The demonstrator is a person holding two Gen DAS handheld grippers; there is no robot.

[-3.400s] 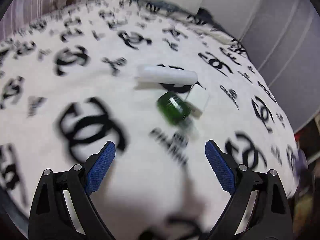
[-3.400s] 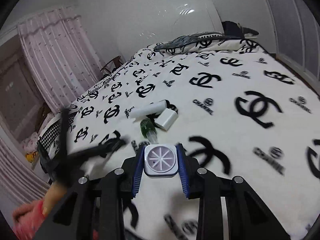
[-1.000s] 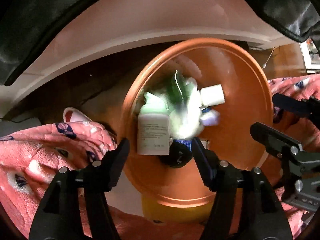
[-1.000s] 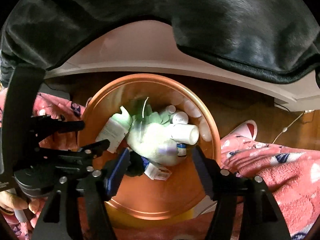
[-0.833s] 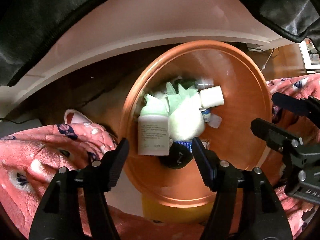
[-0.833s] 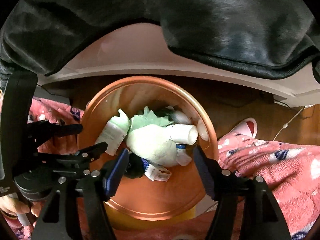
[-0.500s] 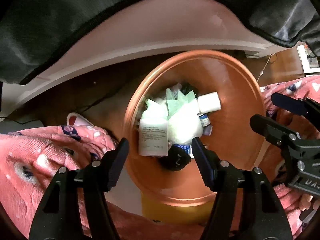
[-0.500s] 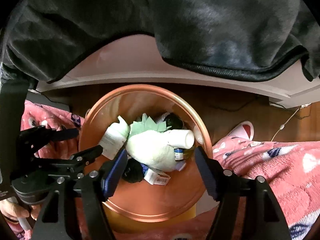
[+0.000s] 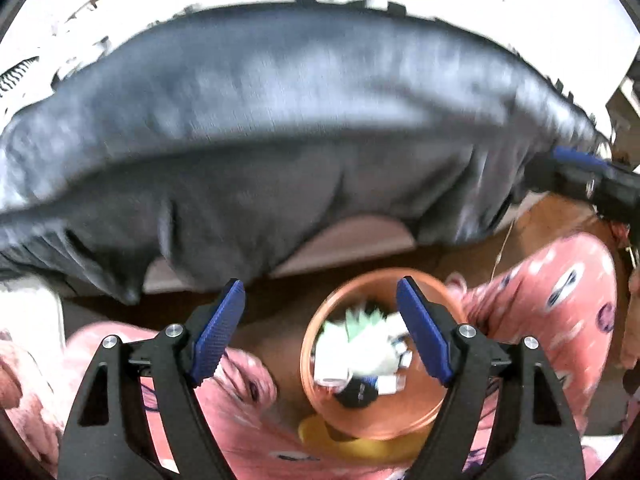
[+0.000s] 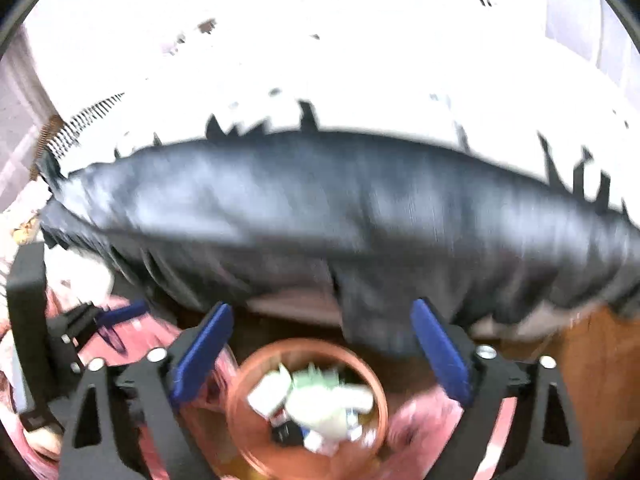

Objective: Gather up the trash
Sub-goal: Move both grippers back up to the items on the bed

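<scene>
Half a second ago both of your grippers were low over the bin, and now the bin looks smaller and sits at the bottom of both views, so you have lifted both up and away from it. Your left gripper (image 9: 320, 334) has its jaws wide apart with nothing between them, and they have just been opening. Your right gripper (image 10: 322, 354) is the same: jaws spread very wide, nothing held, and they have just been opening too. The trash (image 9: 360, 354) is down inside the round orange bin (image 9: 310, 364), which stands on the floor by your pink pajama legs (image 9: 560, 304). You can see white bottles, green paper and a dark lump in there, but the picture is blurry. Above the bin hangs the dark blanket (image 9: 280, 128) over the bed edge, and the white bedspread (image 10: 320, 60) is too bright to show if any more trash lies on it. This load looks done, and the bed needs another look.
</scene>
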